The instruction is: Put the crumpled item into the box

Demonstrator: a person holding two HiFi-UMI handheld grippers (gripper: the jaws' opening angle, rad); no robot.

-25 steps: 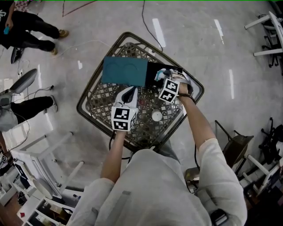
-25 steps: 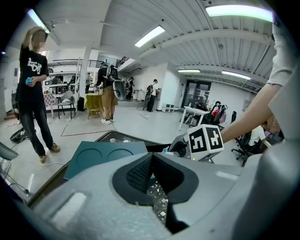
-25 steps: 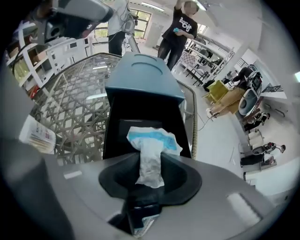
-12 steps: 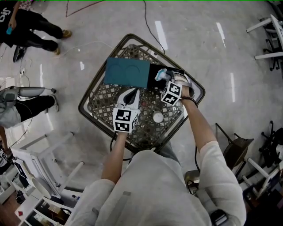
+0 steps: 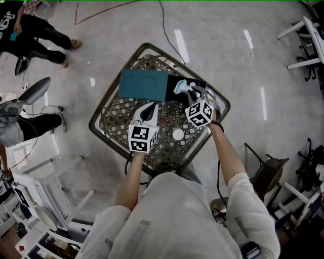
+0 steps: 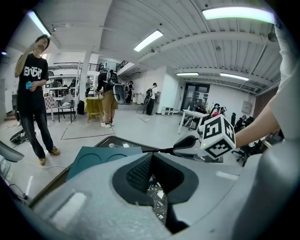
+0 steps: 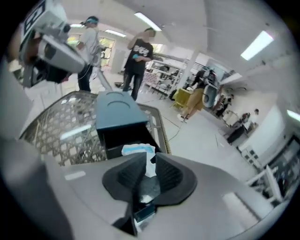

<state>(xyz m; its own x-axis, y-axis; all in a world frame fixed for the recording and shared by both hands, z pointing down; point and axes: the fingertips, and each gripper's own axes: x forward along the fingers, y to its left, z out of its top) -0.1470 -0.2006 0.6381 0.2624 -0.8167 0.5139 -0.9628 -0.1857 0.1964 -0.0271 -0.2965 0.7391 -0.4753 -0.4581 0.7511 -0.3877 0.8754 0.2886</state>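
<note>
While the right tool (image 5: 191, 91) holds the crumpled white-and-blue item (image 5: 181, 86) over the black open end of the dark teal rectangular box (image 5: 143, 84) on the metal lattice bench (image 5: 114, 126), the left tool (image 5: 149, 107) hovers nearby. Left gripper view: tips together, empty. Right gripper view: jaws closing, pinching the item.

lattice table (image 5: 115, 114); teal box (image 5: 143, 85), white disc (image 5: 177, 134)

Glossy pale floor (image 5: 228, 50), white table (image 6: 192, 113), ceiling strip lights (image 6: 236, 13) overhead
</note>
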